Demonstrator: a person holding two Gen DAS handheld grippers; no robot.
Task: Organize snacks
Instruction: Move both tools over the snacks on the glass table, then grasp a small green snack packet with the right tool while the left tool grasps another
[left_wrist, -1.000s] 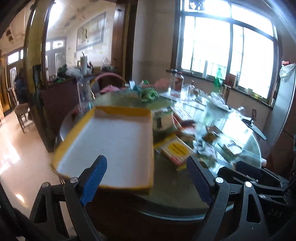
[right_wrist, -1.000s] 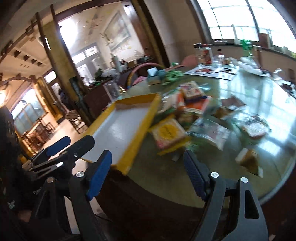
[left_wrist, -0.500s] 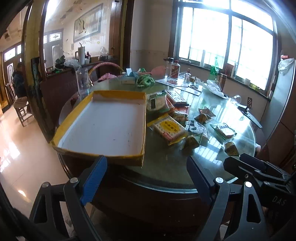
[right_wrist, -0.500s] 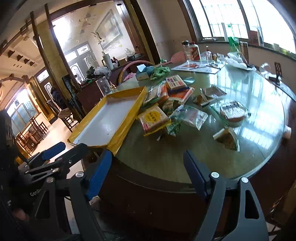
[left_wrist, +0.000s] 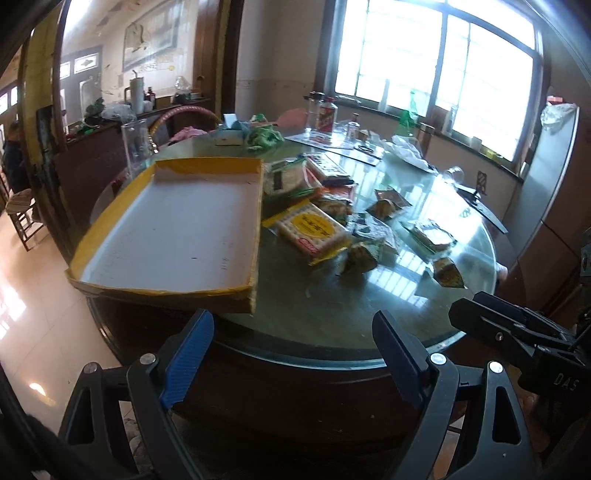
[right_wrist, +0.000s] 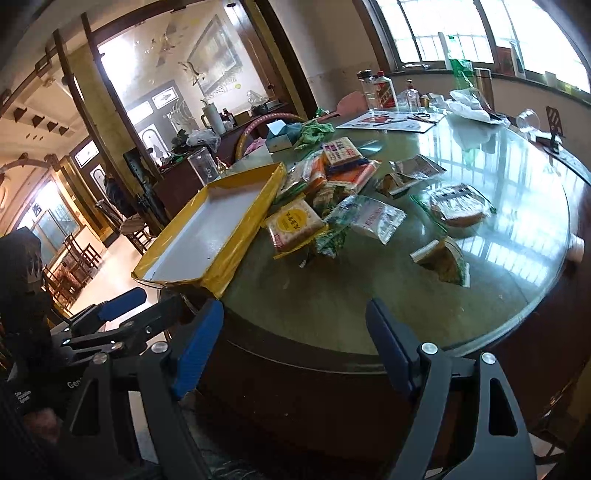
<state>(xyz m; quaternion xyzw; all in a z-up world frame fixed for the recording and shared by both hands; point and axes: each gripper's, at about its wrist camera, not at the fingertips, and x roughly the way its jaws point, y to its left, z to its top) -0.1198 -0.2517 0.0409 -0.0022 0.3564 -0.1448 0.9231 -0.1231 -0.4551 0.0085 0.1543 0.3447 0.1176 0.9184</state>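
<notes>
A shallow tray (left_wrist: 177, 229) with a yellow rim and a white floor lies empty at the near left of the round glass-topped table (left_wrist: 332, 325), overhanging its edge. To its right is a loose heap of snack packets, with a yellow cracker packet (left_wrist: 314, 229) in front and a clear packet (right_wrist: 373, 218) beside it. My left gripper (left_wrist: 291, 332) is open and empty, short of the table edge. My right gripper (right_wrist: 293, 321) is open and empty too, just right of the left one. Neither touches anything.
More packets lie scattered toward the right: a flat one (right_wrist: 458, 206) and a small wedge-shaped one (right_wrist: 443, 260). Bottles (right_wrist: 384, 92), a tissue box (right_wrist: 280, 138), green cloth, papers and a plastic bag crowd the far side. A clear jug (left_wrist: 135, 147) stands behind the tray.
Both views have drawn back and tipped downward, so the table sits higher and farther in the picture and its dark front edge shows. Both grippers stay open; nothing on the table moved.
</notes>
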